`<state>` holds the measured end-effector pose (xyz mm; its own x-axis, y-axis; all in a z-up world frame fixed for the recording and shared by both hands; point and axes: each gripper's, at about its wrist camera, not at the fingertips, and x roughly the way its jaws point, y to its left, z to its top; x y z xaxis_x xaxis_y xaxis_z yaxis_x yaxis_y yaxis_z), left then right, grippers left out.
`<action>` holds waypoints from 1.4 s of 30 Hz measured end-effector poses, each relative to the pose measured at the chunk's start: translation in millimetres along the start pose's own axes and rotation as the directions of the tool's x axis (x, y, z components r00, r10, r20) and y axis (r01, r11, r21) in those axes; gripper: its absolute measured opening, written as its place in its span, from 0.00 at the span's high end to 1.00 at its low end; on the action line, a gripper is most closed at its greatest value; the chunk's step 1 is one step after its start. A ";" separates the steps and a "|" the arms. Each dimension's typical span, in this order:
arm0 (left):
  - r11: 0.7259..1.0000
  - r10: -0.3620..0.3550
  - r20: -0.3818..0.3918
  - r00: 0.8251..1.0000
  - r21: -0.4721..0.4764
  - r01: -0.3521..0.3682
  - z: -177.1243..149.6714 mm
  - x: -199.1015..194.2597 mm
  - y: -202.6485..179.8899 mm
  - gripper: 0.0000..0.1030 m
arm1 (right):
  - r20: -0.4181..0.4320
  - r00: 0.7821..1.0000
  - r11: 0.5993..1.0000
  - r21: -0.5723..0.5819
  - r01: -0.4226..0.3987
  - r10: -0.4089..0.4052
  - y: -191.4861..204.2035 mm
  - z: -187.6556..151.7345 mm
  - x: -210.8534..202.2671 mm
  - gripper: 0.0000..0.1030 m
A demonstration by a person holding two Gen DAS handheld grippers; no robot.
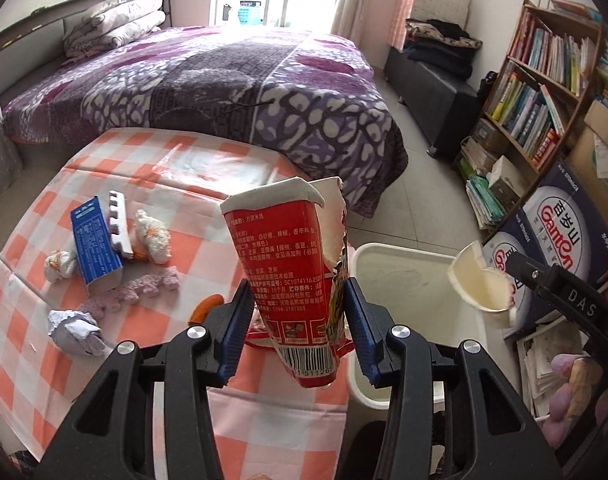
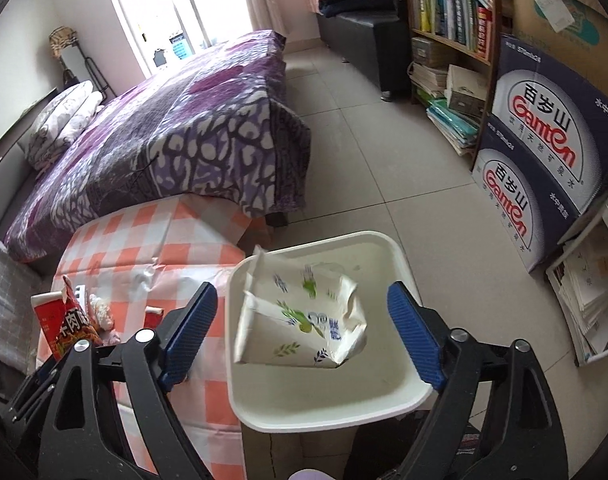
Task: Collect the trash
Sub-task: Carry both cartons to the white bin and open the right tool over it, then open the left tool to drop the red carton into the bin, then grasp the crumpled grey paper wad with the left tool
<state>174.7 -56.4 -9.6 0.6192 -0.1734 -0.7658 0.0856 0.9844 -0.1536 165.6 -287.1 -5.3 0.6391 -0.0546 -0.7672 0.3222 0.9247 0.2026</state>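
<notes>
A bed [image 1: 207, 80] under a purple patterned blanket fills the far half of the room, with a wooden bookshelf [image 1: 544, 92] and stacked blue water cartons [image 2: 544, 152] along the wall on the other side. In front of the bed stands the counter [image 1: 175, 168], covered in an orange-and-white checked cloth. Just beside its edge, on the tiled floor, sits a white bin [image 2: 400, 256], open at the top.

The left gripper [image 1: 299, 316] hangs over the counter's edge next to the bin, its jaws clamped on a crushed red noodle cup [image 1: 291, 272], which stands upright between the blue pads with its torn rim uppermost. The right gripper [image 2: 304, 332] is above the bin with its jaws wide apart, gripping nothing; a crumpled white paper cup [image 2: 299, 320] printed with green leaves sits between them without touching either pad (in mid-air or already inside the bin, I cannot tell).

More trash lies on the counter: a blue carton [image 1: 95, 240] lying on its side, a white toothed foam piece [image 1: 117, 224] just beside it, a crumpled white wrapper [image 1: 153, 236], a smaller paper wad [image 1: 59, 264], a scrunched ball of paper [image 1: 75, 332], a strip of pink foam [image 1: 143, 290], and a small orange piece [image 1: 207, 306] near the left jaws.
</notes>
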 end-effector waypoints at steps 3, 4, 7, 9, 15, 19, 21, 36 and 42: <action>0.999 -0.031 -0.030 0.999 0.016 0.032 -0.2 9.4 -17.2 0.55 | 0.022 1.000 0.998 0.055 0.017 -0.019 -19.2 5.7 -5.2 0.12; 0.999 -0.041 -0.039 0.998 0.021 0.042 -0.5 12.3 -23.3 0.55 | 0.029 0.999 0.997 0.073 0.023 -0.025 -25.2 7.6 -7.0 0.12; 0.997 -0.065 -0.064 0.996 0.040 0.067 -1.1 19.4 -41.1 0.55 | 0.042 0.999 0.991 0.128 0.026 -0.031 -43.2 13.6 -9.1 0.12; 0.995 -0.081 -0.078 0.994 0.052 0.086 -1.9 22.9 -52.7 0.54 | 0.049 0.998 0.987 0.161 0.026 -0.034 -52.9 15.6 -11.4 0.12; 0.985 -0.149 -0.126 0.981 0.064 0.158 -0.9 32.9 -80.0 0.54 | 0.084 0.996 0.964 0.266 0.018 -0.042 -80.1 21.8 -19.0 0.12; 0.974 -0.214 -0.163 0.963 0.042 0.223 0.4 38.2 -91.6 0.40 | 0.087 0.995 0.950 0.312 0.010 -0.040 -91.6 23.0 -19.1 0.12; 0.969 -0.236 -0.176 0.956 0.025 0.244 0.9 38.7 -93.6 0.32 | 0.087 0.995 0.950 0.312 0.011 -0.040 -91.7 22.5 -18.9 0.12; 0.999 -0.044 -0.170 0.985 0.007 0.045 -11.8 21.4 -30.7 0.26 | 0.072 0.997 0.985 0.170 -0.007 -0.005 -33.0 12.4 -9.5 0.08; 0.990 0.095 -0.204 0.974 -0.086 -0.114 -21.4 22.6 33.8 0.25 | 0.031 0.999 0.996 0.089 -0.014 0.011 4.4 2.7 0.5 0.08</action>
<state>174.9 -27.7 -45.4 0.4522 -0.0818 -0.8882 -0.0530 0.9916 -0.1184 169.3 -284.0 -3.2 0.6637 -0.0558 -0.7460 0.3744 0.8881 0.2666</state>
